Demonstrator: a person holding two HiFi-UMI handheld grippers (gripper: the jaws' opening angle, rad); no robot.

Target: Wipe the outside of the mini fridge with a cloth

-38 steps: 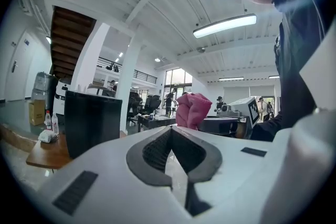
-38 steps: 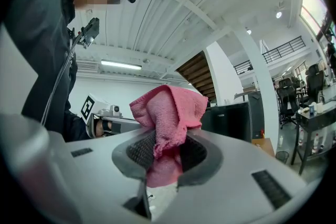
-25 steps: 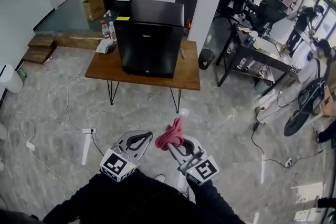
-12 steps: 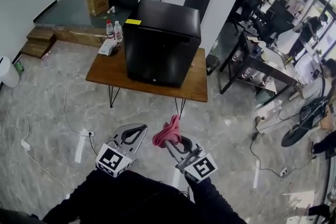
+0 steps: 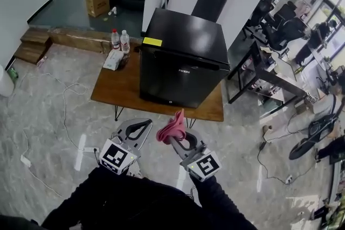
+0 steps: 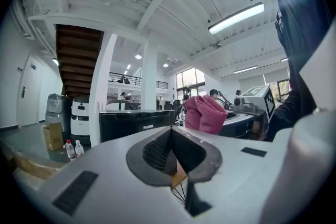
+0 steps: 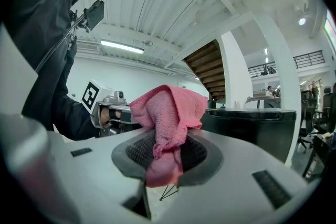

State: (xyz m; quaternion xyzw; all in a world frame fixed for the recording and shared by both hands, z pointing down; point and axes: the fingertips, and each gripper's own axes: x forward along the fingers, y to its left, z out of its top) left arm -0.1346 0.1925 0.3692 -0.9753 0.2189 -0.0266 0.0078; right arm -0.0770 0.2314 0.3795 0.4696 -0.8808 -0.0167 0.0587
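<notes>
Closer now, the mini fridge [image 5: 183, 59] looms larger on its wooden table [image 5: 116, 91], well ahead of both tools. Right gripper [image 5: 173, 140] clamps the pink cloth [image 5: 171, 129], which looks soft and floppy, pinched at a bunched fold; left gripper [image 5: 139, 127] is closed on nothing.

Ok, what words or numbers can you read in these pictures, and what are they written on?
"FUXIN": on the front of the black box-shaped mini fridge, clearest in the left gripper view.
Yellow rectangular sticker on the fridge's top corner: too small to read.
Labels on the two clear plastic bottles on the brown wooden table: too small and blurred to read.
Nothing else is readable.
</notes>
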